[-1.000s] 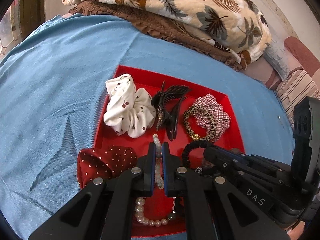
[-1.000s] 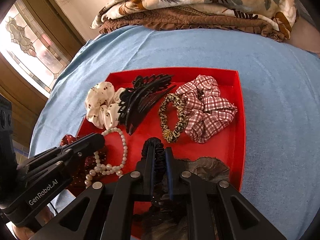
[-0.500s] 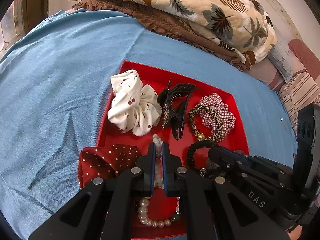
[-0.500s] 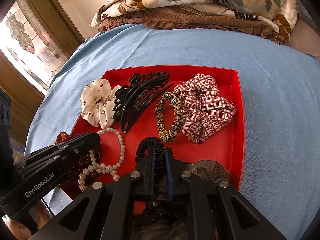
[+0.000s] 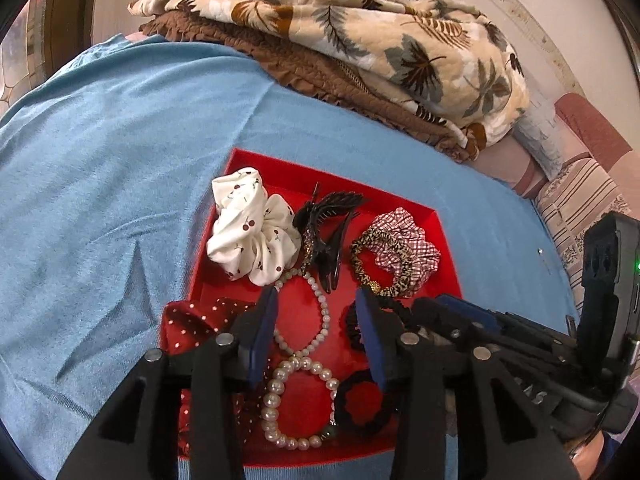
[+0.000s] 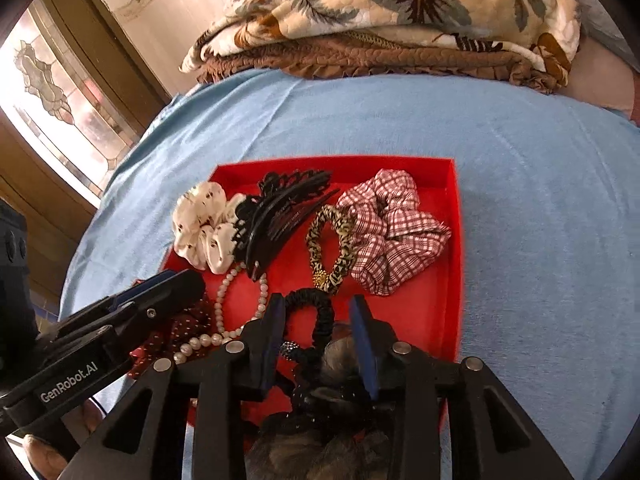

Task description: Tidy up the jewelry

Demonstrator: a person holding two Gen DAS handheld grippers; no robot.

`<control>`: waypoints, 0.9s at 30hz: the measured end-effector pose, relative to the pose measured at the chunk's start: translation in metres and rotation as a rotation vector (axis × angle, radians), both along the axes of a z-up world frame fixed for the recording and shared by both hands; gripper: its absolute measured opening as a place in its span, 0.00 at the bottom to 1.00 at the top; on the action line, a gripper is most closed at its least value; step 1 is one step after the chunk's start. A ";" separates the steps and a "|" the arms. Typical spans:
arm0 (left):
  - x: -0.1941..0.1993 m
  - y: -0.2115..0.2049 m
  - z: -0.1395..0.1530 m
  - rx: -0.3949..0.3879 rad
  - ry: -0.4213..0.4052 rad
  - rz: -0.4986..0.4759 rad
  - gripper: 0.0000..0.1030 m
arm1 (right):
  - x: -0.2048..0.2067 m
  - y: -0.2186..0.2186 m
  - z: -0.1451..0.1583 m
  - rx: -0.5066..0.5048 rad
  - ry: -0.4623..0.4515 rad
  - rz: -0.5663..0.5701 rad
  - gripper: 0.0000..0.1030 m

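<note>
A red tray lies on blue cloth. My left gripper hangs low over its near part, jaws opening. The pearl necklace lies in a figure-eight between them, and no pad presses on it. My right gripper is opening too. The black hair tie rests loose between its pads, over a grey furry scrunchie. Farther back lie a white cherry scrunchie, a black claw clip, a leopard tie and a plaid scrunchie.
A dark red dotted scrunchie hangs over the tray's left rim. Folded quilts are stacked at the back of the blue cloth. Striped cushions lie at the right, and a stained-glass window is at the left.
Both grippers have gone from shut to parted. The left one let go of the pearl necklace and the right one let go of the black hair tie. Both pieces now lie in the tray.
</note>
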State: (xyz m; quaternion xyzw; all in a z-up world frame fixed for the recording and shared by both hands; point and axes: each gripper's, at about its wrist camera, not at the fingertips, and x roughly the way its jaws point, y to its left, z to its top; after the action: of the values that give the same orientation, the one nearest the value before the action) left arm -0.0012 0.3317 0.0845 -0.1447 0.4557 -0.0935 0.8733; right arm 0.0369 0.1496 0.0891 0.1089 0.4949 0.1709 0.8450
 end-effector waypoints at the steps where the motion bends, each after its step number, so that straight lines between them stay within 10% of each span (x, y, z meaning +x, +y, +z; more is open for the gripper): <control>1: -0.002 0.000 0.003 0.005 -0.013 0.005 0.41 | -0.002 -0.002 0.002 0.005 -0.004 -0.003 0.36; 17: -0.100 0.011 0.071 0.554 -0.517 0.499 1.00 | -0.110 -0.026 0.020 -0.123 -0.159 -0.007 0.57; 27: -0.161 -0.018 0.069 0.564 -0.446 0.488 1.00 | -0.160 -0.054 0.020 -0.243 -0.242 -0.070 0.66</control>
State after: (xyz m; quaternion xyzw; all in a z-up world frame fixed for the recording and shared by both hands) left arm -0.1619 0.3141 0.1536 0.0197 0.2159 0.2147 0.9523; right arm -0.1230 0.0959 0.1086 0.0020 0.4025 0.0922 0.9108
